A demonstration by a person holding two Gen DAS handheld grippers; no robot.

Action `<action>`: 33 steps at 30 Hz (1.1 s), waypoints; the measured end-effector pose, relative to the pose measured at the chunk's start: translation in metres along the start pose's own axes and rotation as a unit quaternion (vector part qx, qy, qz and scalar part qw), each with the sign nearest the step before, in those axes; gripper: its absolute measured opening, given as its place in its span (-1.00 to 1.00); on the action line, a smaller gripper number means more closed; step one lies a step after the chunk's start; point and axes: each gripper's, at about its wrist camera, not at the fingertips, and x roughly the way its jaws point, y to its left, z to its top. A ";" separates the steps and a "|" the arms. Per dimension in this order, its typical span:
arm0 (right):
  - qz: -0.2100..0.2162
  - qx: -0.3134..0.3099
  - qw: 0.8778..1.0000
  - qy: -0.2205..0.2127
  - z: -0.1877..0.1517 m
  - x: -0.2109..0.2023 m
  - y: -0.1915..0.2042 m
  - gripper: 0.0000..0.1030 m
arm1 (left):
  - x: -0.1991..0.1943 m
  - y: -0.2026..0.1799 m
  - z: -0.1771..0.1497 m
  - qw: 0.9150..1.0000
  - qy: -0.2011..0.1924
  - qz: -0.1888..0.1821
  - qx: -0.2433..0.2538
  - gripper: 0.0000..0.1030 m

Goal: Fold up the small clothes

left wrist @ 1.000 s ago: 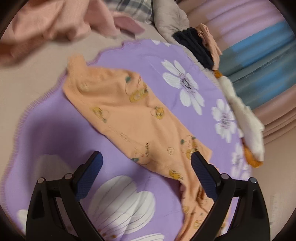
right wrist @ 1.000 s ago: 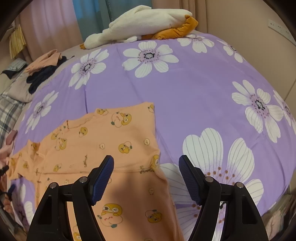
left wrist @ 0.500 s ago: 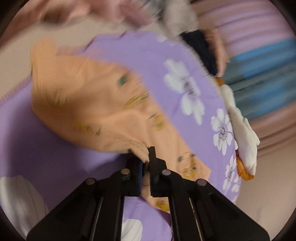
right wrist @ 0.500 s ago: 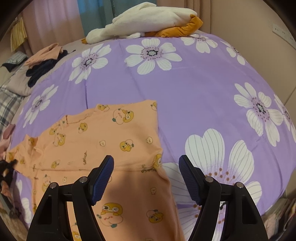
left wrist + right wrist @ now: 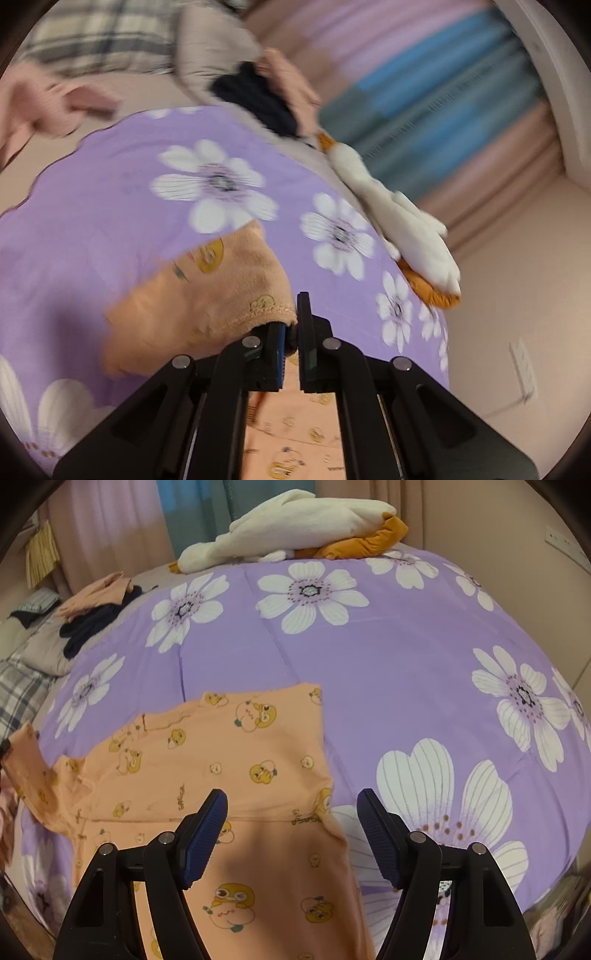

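While my left hand-held gripper (image 5: 290,332) pinches only the hem edge of the orange garment (image 5: 221,768) lying near-left on the purple bedspread (image 5: 406,664), and my right hand-held gripper (image 5: 291,834) hovers open above it, the thin hold may slip and spoil the fold.

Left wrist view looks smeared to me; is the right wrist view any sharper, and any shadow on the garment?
Left wrist view: motion blur on the orange garment and purple blanket. Right wrist view: sharp, fisheye-bowed, a soft shadow on the garment near the right gripper.
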 end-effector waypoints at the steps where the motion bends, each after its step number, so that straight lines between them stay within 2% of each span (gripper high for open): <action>1: 0.000 0.002 1.000 -0.001 0.000 -0.001 -0.001 0.40 | 0.004 -0.009 -0.002 1.000 0.006 -0.007 0.011 -0.95; 4: 0.003 0.007 1.000 -0.004 0.000 -0.002 -0.005 0.40 | 0.022 -0.038 -0.015 0.998 0.034 -0.031 0.047 -0.95; 7: 0.006 0.013 1.000 -0.003 -0.003 -0.002 -0.010 0.40 | 0.044 -0.061 -0.036 0.993 0.070 -0.034 0.089 -0.95; 13: 0.003 0.027 1.000 0.004 -0.005 0.002 -0.021 0.40 | 0.093 -0.080 -0.092 0.977 0.158 -0.031 0.139 -0.95; 17: 0.009 0.041 0.999 0.013 -0.008 0.005 -0.029 0.40 | 0.127 -0.071 -0.121 0.967 0.214 -0.017 0.133 -0.95; 22: 0.006 0.043 0.999 0.025 -0.013 0.012 -0.033 0.40 | 0.159 -0.054 -0.146 0.956 0.264 0.026 0.128 -0.95; 25: 0.008 0.047 0.998 0.032 -0.014 0.017 -0.035 0.40 | 0.161 -0.044 -0.148 0.959 0.264 0.010 0.107 -0.91; 30: 0.009 0.051 0.998 0.042 -0.014 0.025 -0.034 0.40 | 0.160 -0.043 -0.146 0.957 0.275 0.002 0.095 -0.88; 32: 0.007 0.049 0.998 0.048 -0.014 0.028 -0.032 0.40 | 0.154 -0.048 -0.145 0.955 0.279 -0.003 0.103 -0.63; 33: 0.005 0.047 0.998 0.049 -0.014 0.028 -0.031 0.40 | 0.149 -0.053 -0.144 0.954 0.282 -0.014 0.103 -0.25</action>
